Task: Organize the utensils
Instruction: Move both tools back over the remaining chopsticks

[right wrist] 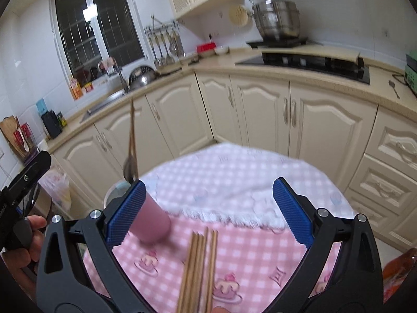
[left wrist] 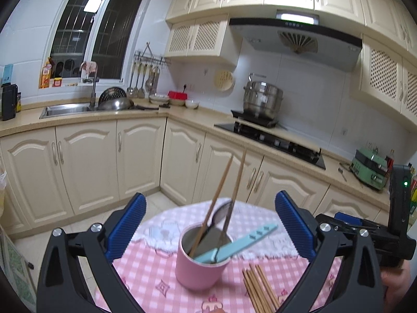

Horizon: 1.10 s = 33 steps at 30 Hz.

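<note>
Currently both tongs, left tongs (left wrist: 210,227) and right tongs (right wrist: 208,212), are standing wide open and empty; a careless approach is risking tipping the pink cup (left wrist: 199,266) beside the loose chopsticks (right wrist: 199,268).

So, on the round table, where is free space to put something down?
The checked tablecloth is bare right of the loose chopsticks, up to the white cloth across the far half, which is also free. It is crowded at the left, where the pink cup stands close beside the chopsticks.

Home kitchen: cream cabinets (left wrist: 86,167), sink (left wrist: 65,110), hob (left wrist: 276,138), extractor hood (left wrist: 294,34), steel pot (left wrist: 263,99), hanging ladles (left wrist: 143,78).
</note>
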Each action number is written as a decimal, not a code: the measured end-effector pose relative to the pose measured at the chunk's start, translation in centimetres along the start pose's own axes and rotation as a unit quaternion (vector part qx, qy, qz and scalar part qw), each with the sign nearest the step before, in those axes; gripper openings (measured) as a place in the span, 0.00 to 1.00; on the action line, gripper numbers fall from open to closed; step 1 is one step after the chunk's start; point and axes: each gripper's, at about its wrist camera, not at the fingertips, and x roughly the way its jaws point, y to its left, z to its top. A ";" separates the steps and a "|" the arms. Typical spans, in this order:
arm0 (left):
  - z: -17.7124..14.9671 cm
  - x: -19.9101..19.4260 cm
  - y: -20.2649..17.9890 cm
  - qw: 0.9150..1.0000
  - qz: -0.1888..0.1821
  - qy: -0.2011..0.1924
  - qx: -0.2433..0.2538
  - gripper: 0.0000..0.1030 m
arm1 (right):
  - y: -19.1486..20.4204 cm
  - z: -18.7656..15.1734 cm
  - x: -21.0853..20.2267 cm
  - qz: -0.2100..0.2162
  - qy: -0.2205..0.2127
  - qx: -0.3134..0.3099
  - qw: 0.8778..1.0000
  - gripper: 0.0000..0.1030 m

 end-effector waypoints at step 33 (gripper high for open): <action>-15.2 6.6 -4.2 0.955 0.022 0.293 0.043 0.94 | -4.5 -8.4 4.3 -0.021 0.189 -0.024 0.981 0.93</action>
